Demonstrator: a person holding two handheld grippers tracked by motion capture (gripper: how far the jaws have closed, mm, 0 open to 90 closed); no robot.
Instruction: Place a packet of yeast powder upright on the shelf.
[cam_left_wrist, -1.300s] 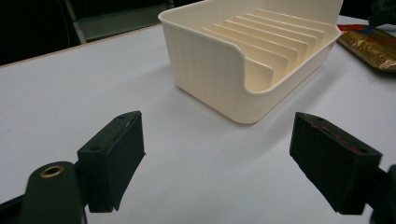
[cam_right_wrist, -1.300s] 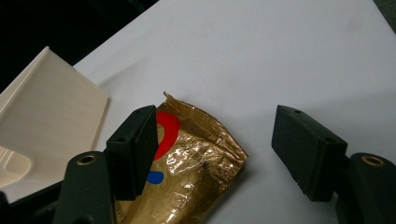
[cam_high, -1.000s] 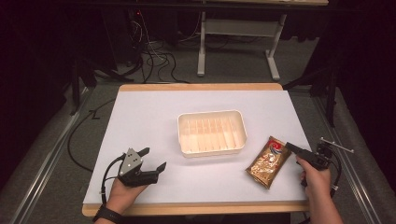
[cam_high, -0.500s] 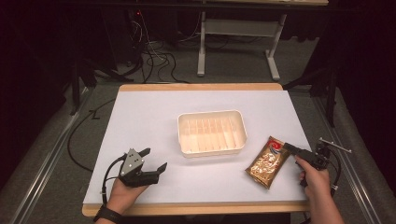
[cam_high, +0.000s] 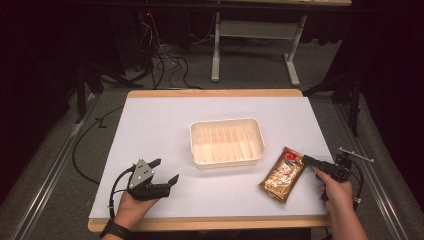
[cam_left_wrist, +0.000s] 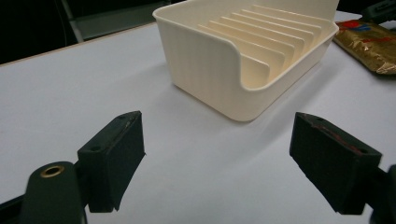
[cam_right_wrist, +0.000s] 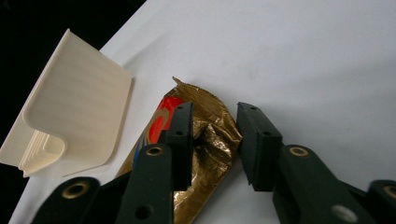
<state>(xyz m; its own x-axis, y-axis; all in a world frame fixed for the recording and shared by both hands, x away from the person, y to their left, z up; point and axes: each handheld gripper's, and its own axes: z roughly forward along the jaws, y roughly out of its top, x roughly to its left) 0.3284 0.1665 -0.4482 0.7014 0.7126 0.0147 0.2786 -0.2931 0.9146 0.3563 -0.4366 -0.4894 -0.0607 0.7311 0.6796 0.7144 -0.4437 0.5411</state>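
The packet lies flat on the table, just right of the tray, its long axis slanting away toward the right gripper; that gripper has just been closing its jaws on the packet's crumpled far corner, foil bunched between them; the tray lies to the left; the left gripper rests well apart, jaws wide and empty.

Open worktop across the whole left half and along the far edge, with bare room ahead of the left tool. Blocked in the middle by a cream tray, walls raised. Narrow gap between tray and gold packet, lying just beside its near right corner.
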